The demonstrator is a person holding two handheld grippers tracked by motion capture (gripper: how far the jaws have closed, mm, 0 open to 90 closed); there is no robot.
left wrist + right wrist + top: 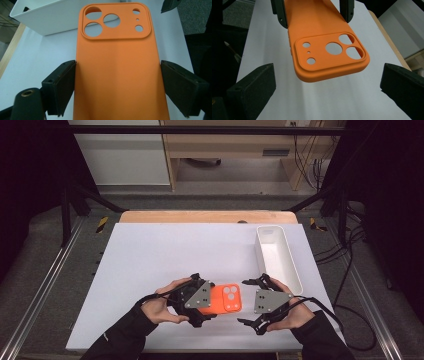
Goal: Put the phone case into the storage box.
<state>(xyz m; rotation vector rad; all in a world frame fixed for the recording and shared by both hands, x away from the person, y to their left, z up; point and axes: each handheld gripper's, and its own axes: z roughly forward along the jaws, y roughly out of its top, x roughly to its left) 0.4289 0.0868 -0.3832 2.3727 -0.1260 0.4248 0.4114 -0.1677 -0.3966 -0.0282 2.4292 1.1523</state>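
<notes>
An orange phone case [228, 298] with a raised camera block and several round holes is held a little above the white tabletop [165, 255]. My left gripper [211, 301] is shut on it, its pads pressing the case's two long sides [117, 62]. The camera end points towards my right gripper [243, 302], which stands open and wide. In the right gripper view the case [322, 25] ends about level with my right gripper's [328, 85] tips, with broad gaps on both sides. The left gripper's fingers [280, 12] clamp the case farther off.
A long white bin [278, 256] lies at the table's right, just beyond my right gripper, and it looks empty; its wall [50, 17] also shows in the left gripper view. A wooden edge [200, 216] runs along the table's far side.
</notes>
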